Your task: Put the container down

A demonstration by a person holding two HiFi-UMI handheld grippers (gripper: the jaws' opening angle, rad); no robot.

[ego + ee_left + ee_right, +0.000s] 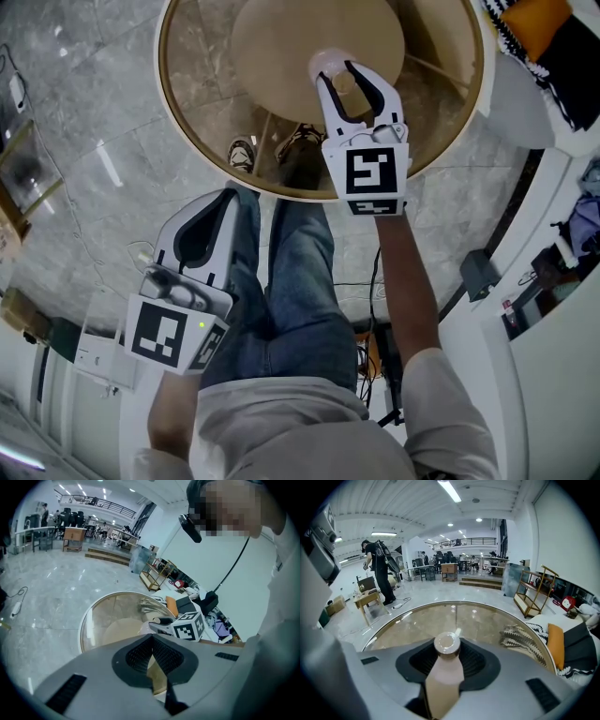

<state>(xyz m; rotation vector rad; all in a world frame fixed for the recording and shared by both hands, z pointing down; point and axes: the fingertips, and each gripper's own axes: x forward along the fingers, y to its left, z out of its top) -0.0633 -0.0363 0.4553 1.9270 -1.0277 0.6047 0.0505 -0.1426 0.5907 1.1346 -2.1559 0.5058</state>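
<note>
The container [444,677] is a pale pink bottle with a round cap, standing upright between the jaws of my right gripper [447,657], which is shut on it. In the head view the right gripper [339,75] holds the container [328,64] over the near part of a round glass table [171,94] with a gold rim. My left gripper [226,196] hangs low beside the person's thigh, off the table. Its pads [140,653] meet with nothing between them. The right gripper's marker cube [190,625] shows beyond them.
The table has a round beige base [281,37] under the glass, and the person's shoes [242,153] show through it. A white sofa with a striped throw [520,639] and an orange cushion [555,646] lies right of the table. Cables [370,281] lie on the marble floor.
</note>
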